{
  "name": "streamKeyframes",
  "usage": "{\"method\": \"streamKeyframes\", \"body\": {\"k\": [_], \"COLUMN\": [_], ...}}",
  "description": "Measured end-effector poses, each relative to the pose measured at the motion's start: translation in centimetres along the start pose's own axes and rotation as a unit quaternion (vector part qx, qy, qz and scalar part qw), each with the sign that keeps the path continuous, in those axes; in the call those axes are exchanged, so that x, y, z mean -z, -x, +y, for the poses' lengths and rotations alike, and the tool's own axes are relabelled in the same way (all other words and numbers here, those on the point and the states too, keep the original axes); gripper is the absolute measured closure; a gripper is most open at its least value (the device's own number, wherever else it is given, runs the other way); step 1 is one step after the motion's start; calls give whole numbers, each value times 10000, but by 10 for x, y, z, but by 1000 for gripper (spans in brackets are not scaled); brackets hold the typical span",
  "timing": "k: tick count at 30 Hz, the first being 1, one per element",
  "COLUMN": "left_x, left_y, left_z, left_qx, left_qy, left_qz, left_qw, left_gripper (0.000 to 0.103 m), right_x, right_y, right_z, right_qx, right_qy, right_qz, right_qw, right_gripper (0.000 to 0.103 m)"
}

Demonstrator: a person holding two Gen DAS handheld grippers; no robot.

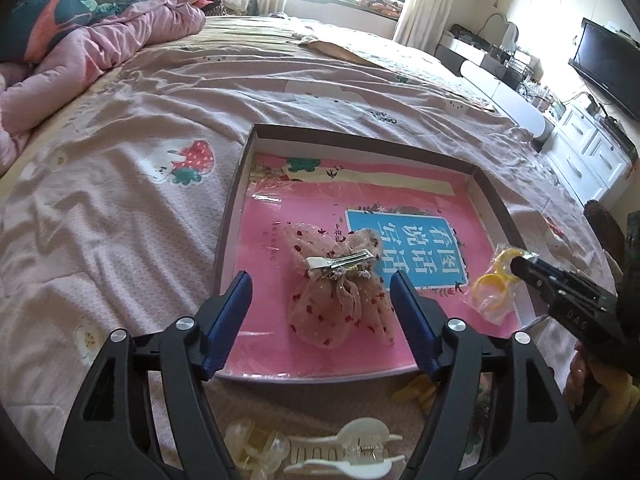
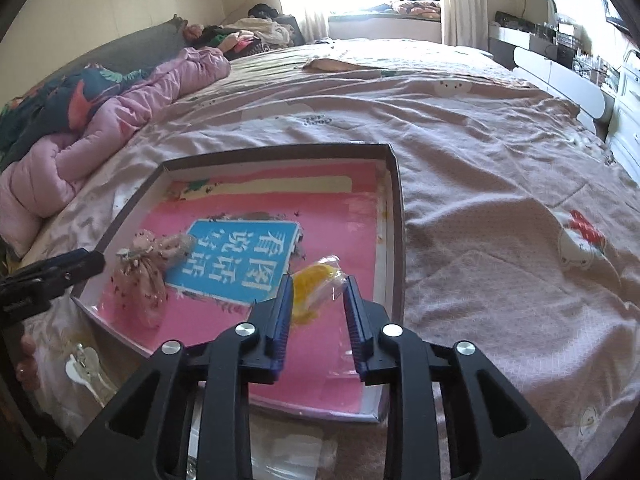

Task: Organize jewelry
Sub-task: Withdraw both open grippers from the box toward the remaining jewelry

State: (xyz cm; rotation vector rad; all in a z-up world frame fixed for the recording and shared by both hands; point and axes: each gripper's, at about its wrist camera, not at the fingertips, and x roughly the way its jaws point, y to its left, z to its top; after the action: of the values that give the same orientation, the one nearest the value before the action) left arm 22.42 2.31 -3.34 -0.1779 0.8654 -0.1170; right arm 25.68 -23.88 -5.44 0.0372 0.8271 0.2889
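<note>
My left gripper has its fingers spread wide, and nothing is pinched between them; the pink mesh hair bow with its silver clip lies on the pink book inside the shallow box, in the gap between the two blue pads but clear of both. From my right wrist view, the right gripper shows its fingers parted only a little, the pads not pressing on anything. The bag of yellow hair rings sits on the book just ahead of these tips, its clear wrapper lying in the mouth of the gap and right up against the pads; I cannot tell whether the plastic still brushes one of them. In the left wrist view that same bag rests near the right wall of the box, with the black tip of the right gripper just at its upper edge. The box lies on the bed, over a pink printed sheet. Near me, outside the box on the sheet, a white claw clip and a clear claw clip lie side by side below the left fingers.
</note>
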Motion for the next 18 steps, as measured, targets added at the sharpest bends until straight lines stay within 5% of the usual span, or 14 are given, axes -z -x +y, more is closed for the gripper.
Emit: {"method": "streamKeyframes", "body": {"k": [4,9,14,18], "left_x": [1,4,7,11], "left_y": [10,22,37,50], "left_z": [0,0,-3,-7], "left_qx": [-13,6,41,51], "left_qy": [-1,47,34,6], "left_qz": [-84,-166,-278,-353], "left_qw": [10000,9999,9996,9994], "left_gripper": [39,37,37,27], "right_x": [5,9,14,18], "right_y": [9,29,54,74], "right_z": [1,3,13,21], "right_qx": [109,232,306,239], "right_qy": [20,168,372,456], "right_qz": [-72,-198,-430,-556], "right_qw": [9999,9994,9979,9971], "right_gripper": [56,50,34,26]}}
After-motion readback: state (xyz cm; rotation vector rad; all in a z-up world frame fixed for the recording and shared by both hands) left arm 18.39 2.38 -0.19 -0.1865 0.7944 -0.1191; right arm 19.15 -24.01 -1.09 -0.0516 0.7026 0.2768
